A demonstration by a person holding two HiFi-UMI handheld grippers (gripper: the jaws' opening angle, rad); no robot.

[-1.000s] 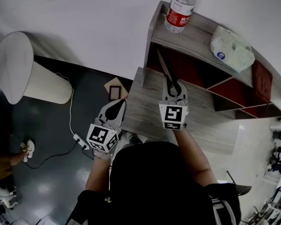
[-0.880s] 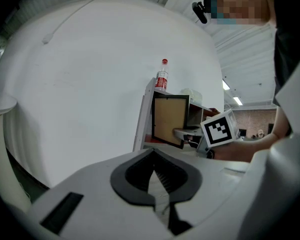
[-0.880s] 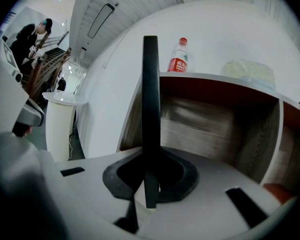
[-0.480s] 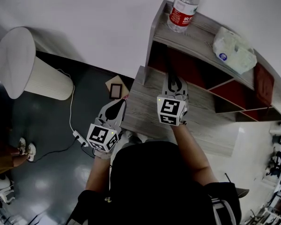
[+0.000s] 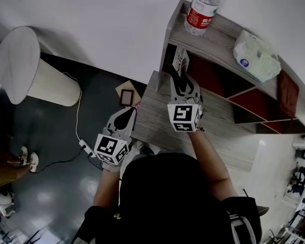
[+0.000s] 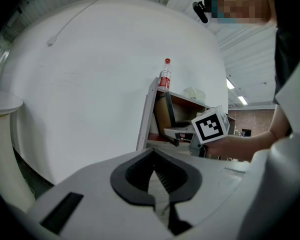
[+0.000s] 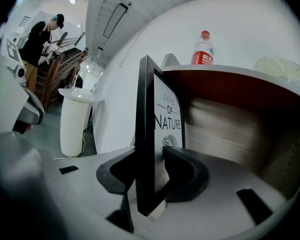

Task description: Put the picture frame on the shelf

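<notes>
The black picture frame [image 7: 147, 134], with a white print behind its glass, stands upright on the wooden lower board [image 5: 155, 117] at the mouth of the shelf's left compartment. In the head view the picture frame [image 5: 180, 61] leans near the compartment's left wall. My right gripper [image 5: 183, 81] sits just behind it. Its jaws have just been opening, and the frame's lower edge stands between them with the right gripper [image 7: 152, 171] no longer pressing on it. My left gripper [image 5: 126, 115] hangs off the board's left edge, shut and empty, and the left gripper [image 6: 155, 156] points at the shelf.
A water bottle [image 5: 201, 11] and a white bag [image 5: 256, 55] stand on the shelf's top board [image 5: 218, 37]. On the dark floor lie a small frame [image 5: 126, 96], a power strip [image 5: 84, 147] and a white round stand [image 5: 25, 70]. A person [image 7: 42, 39] stands far off.
The right gripper pushed a little further toward the compartment and its jaws parted. The frame, seen edge-on before, now shows its printed face and leans left.
</notes>
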